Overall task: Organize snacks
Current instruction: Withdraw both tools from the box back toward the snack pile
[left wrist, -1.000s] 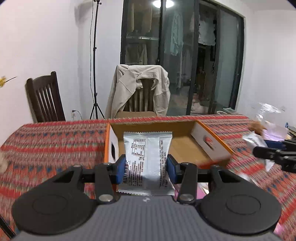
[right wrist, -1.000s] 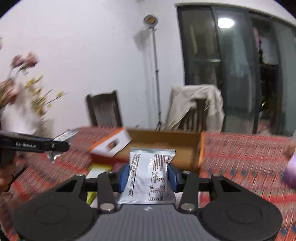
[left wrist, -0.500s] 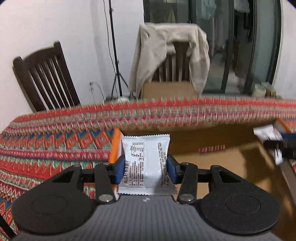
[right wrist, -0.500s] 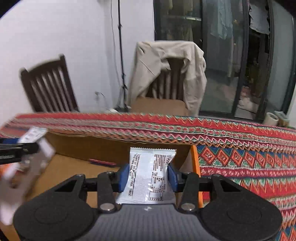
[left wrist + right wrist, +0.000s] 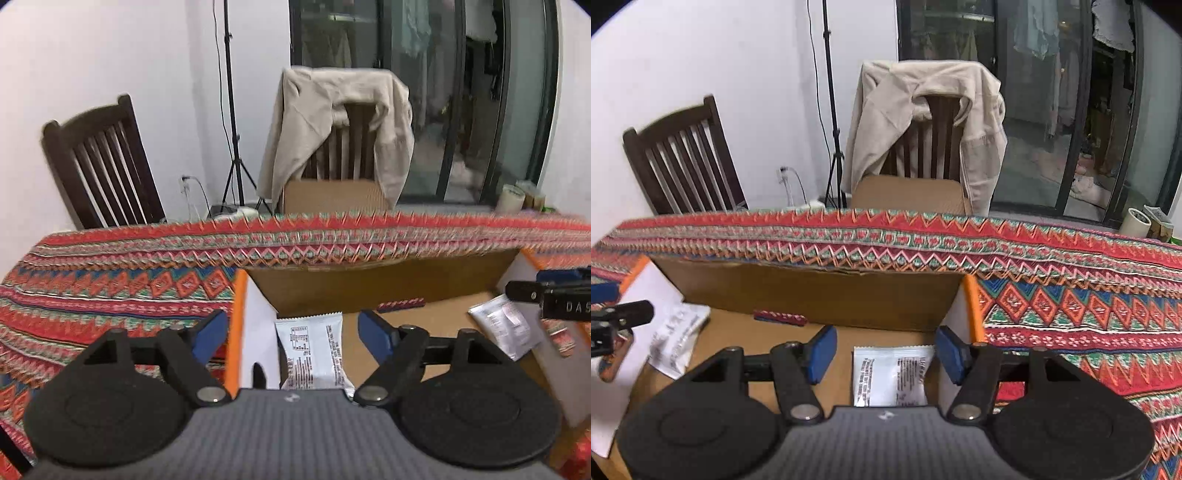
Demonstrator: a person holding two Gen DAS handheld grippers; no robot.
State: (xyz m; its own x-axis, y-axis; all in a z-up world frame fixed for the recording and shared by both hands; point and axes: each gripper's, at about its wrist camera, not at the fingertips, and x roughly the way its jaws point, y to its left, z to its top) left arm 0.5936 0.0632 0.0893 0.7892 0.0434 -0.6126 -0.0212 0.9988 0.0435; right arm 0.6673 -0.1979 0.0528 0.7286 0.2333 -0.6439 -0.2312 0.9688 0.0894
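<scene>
Your left gripper (image 5: 293, 326) hangs over the left end of the open cardboard box (image 5: 369, 291), pointing down into it. Its jaws are opening: the blue pads (image 5: 212, 330) stand well apart, the left one outside the box's orange-edged left wall. A white snack packet (image 5: 314, 354) sits between them, touching neither pad, its lower end hidden by the gripper body.

At 3 o'clock in this view, your right gripper's tip pokes in over the box. Just beside it, at about 4 o'clock, lies a second white snack packet (image 5: 504, 330), tilted, on the box floor.

Your right gripper (image 5: 884, 349) hangs over the right end of the same box (image 5: 812, 295). Its jaws are opening too, less wide. The second packet (image 5: 894, 374) lies between the pads, clear of both, close to the box's right wall.

At 9 o'clock in the right view, your left gripper's finger shows, with the first packet (image 5: 677, 339) below it by the white left flap.

A small red strip (image 5: 779, 317) lies against the far wall of the box. The box sits on a red patterned tablecloth (image 5: 1071, 306).
</scene>
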